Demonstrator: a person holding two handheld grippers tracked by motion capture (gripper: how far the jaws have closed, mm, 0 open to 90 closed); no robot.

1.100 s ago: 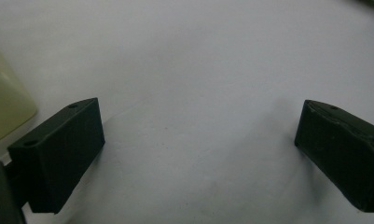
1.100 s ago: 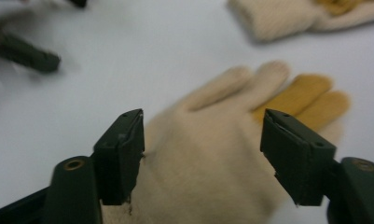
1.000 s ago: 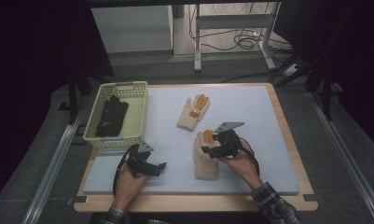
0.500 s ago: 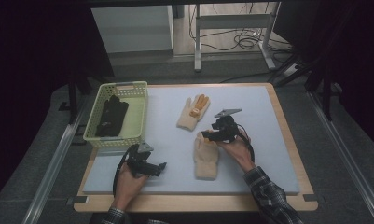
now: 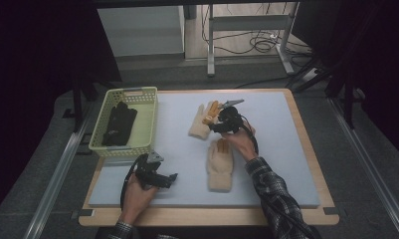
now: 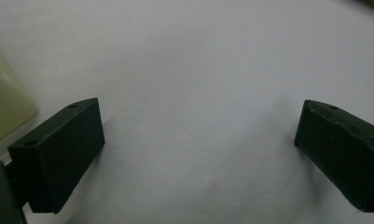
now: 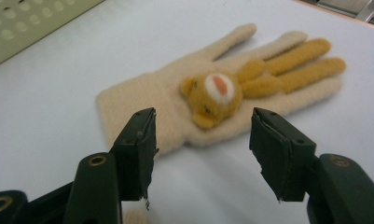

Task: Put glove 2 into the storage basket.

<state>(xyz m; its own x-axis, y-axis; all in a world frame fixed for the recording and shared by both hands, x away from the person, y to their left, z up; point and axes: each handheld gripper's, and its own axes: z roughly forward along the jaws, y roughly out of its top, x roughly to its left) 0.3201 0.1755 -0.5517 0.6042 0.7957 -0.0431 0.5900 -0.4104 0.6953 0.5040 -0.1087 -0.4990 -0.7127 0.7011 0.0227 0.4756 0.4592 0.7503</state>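
Observation:
Two cream gloves lie on the white mat (image 5: 276, 149). The far glove (image 5: 201, 124) bears an orange bear and orange fingers; the near glove (image 5: 220, 162) lies flat by the person's right wrist. My right gripper (image 5: 214, 126) hovers at the far glove's right edge. In the right gripper view its jaws (image 7: 201, 149) stand open just short of that glove (image 7: 170, 98), with nothing between them; they have just been closing. My left gripper (image 5: 170, 179) rests low at the front left, and its jaws (image 6: 198, 154) stand wide open over bare mat.
A pale green basket (image 5: 147, 119) at the left edge of the mat holds black gloves (image 5: 118, 124); its corner (image 6: 7, 107) shows in the left gripper view. The mat lies on a wooden table (image 5: 306, 134). Cables and metal legs stand on the floor beyond.
My right gripper has moved away from the near glove, up the table to the far glove, and its jaws have narrowed. The near glove now lies uncovered. The left gripper has stayed put.

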